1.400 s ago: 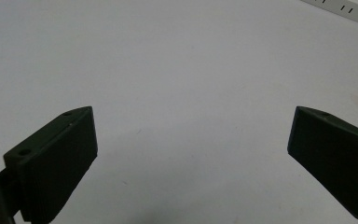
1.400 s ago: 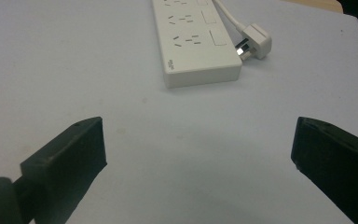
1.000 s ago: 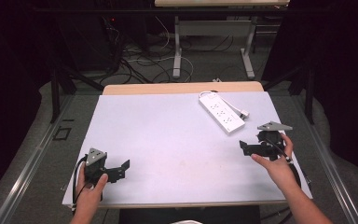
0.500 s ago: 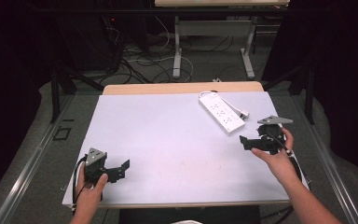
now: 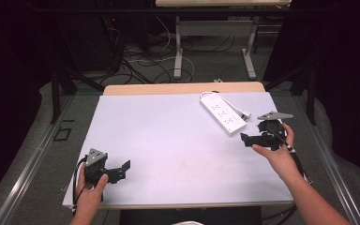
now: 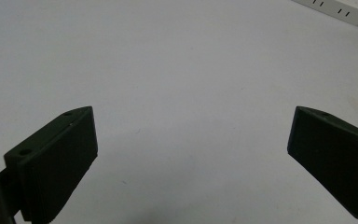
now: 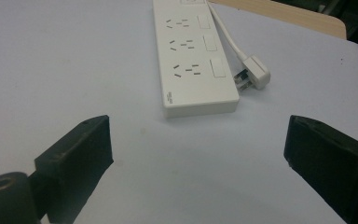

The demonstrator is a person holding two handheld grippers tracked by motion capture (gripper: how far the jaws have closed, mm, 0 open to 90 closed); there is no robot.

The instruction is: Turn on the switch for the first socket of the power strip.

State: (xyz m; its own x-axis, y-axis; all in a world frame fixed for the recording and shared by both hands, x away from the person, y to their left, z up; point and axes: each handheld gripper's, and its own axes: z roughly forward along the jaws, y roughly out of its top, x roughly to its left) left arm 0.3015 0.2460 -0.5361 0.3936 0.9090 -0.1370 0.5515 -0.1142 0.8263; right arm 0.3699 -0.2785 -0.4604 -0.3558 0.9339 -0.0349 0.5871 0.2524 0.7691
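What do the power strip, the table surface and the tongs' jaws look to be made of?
Power strip: likely hard white plastic, smooth with a slight sheen and moulded sockets and switches. Table surface: a pale matte sheet, possibly laminate or a mat, over a wood-look top whose tan edge shows at the far side. Right tongs and left tongs: jaws look like matte black plastic.

A white power strip (image 5: 222,114) lies on the table (image 5: 168,136) near the right gripper (image 5: 249,139), left gripper (image 5: 122,169) well apart.
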